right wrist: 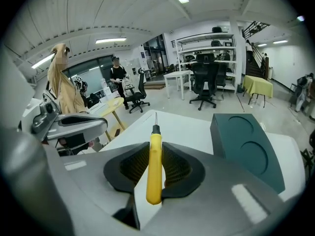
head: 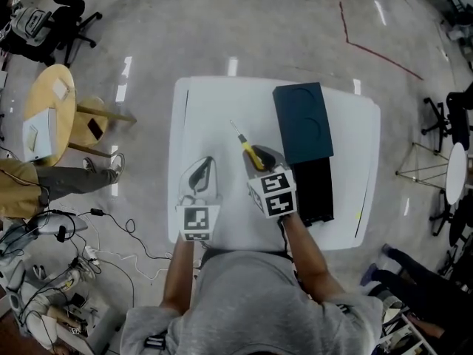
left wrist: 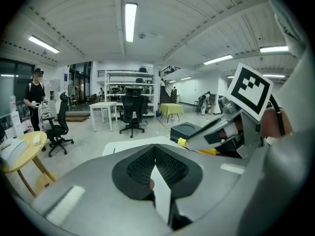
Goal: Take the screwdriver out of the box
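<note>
1. Between the 2 jaws of the right gripper I had the screwdriver clamped by its yellow handle. The jaws were closed only as far as the handle allowed. The metal shaft ran out ahead of the pads and the butt of the handle stuck back behind them. It was already clear of the box, which sat just to that gripper's right, with the teal lid ahead of it.
2. That handle looked round and smooth. I judged that any easing of the squeeze, with the gripper nosed downward, could let the tool slide forward out of the pads.
3. With the tip leading, a nose-first descent risked the shaft striking the table before the handle did. That would lever the handle sideways in the grip, or scratch the top.
4. Just to the left hung the left gripper, its pads closed together on nothing. It was close enough that a careless sideways swing of either hand could knock the shaft.
5. Drifting right was the other risk I saw: the gripper body could catch the box wall and shove it toward the table edge.
</note>
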`<state>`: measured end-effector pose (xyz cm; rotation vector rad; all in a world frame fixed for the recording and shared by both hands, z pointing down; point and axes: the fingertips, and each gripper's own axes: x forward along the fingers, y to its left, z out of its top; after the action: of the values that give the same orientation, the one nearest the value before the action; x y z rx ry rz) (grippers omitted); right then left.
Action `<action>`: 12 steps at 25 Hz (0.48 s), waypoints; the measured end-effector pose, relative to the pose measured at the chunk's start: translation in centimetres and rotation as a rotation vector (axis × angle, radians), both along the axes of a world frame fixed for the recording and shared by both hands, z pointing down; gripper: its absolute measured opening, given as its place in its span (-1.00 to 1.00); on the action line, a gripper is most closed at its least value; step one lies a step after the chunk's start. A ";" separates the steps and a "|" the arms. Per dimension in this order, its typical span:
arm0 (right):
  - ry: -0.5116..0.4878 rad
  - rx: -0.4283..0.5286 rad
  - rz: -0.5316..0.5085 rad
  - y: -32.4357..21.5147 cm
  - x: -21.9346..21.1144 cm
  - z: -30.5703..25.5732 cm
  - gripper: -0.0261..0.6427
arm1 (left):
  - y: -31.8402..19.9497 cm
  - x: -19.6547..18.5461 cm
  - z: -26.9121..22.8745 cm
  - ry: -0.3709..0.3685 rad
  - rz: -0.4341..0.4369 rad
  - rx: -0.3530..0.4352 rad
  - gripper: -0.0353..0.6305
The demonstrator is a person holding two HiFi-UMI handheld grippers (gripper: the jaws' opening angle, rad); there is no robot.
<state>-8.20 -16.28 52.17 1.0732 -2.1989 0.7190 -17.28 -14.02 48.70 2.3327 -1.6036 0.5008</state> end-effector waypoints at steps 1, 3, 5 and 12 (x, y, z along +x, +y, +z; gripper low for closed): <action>0.001 -0.007 -0.003 -0.4 -0.3 0.5 -0.68 | -0.4 -0.1 0.5 0.002 0.001 -0.008 -0.86; 0.002 -0.021 -0.010 -1.2 -0.8 1.5 -0.68 | -1.2 -0.4 1.6 0.005 0.001 -0.023 -0.86; 0.002 -0.036 -0.017 -1.9 -1.5 2.6 -0.68 | -2.0 -0.8 2.7 0.006 -0.001 -0.037 -0.86; 0.007 -0.080 -0.037 -3.8 -2.8 6.3 -0.68 | -4.5 -1.1 6.1 0.016 -0.003 -0.077 -0.86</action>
<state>-10.98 -20.07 58.48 0.9906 -2.1598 0.7793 -18.36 -18.48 54.82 2.2719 -1.5526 0.5328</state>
